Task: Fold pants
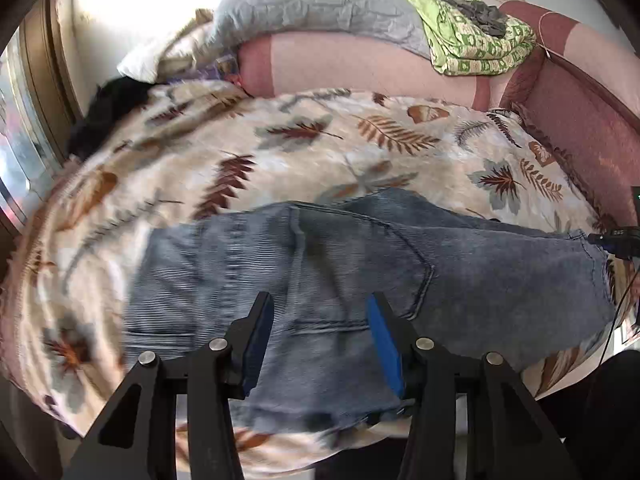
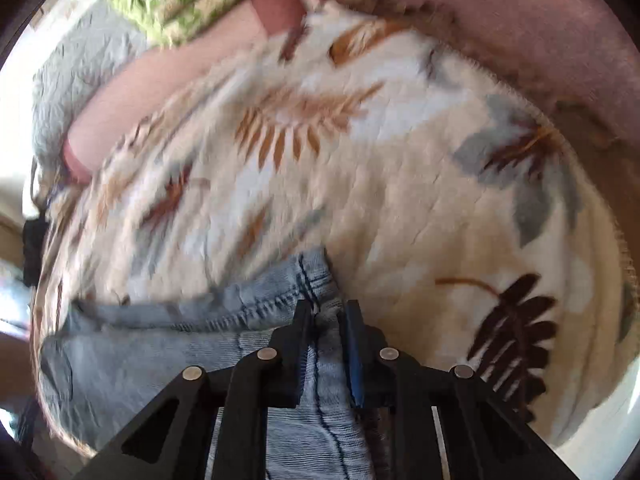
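I've got the jeans (image 1: 320,264) lying across the near part of the leaf-print blanket (image 1: 280,136), long axis running left-right in the left wrist view, waist/pocket end under my left gripper (image 1: 320,308).

Left gripper: jaws wide apart, nothing held, hovering over the denim w/ the back pocket seam showing between the blue pads (image 1: 384,344). Can't tell if the tips touch the cloth.

Right gripper (image 2: 326,312): jaws nearly closed, pinching a bunched ridge of denim at a stitched seam. The jeans (image 2: 160,344) trail off to the left from it in the right wrist view, w/ bare blanket (image 2: 400,184) ahead and to the right. In the left view I see the other tool (image 1: 616,236) as a small dark shape at the far-right end of the jeans.

My read: the right side is at the end of the garment and already has hold, so the fold turns on carrying that end leftward along the long axis toward the left gripper.

Materials: denim is mid-blue, faded, ribbed-looking weave, heavy seams; prob stiff enough to hold a crease but thick when doubled. Blanket is plush, fuzzy, soft underneath, so the cloth may drag. Both views motion-blurred.

Far side: pink bolster (image 1: 360,64), grey quilted pillow (image 1: 312,0), green patterned cloth (image 1: 476,40).
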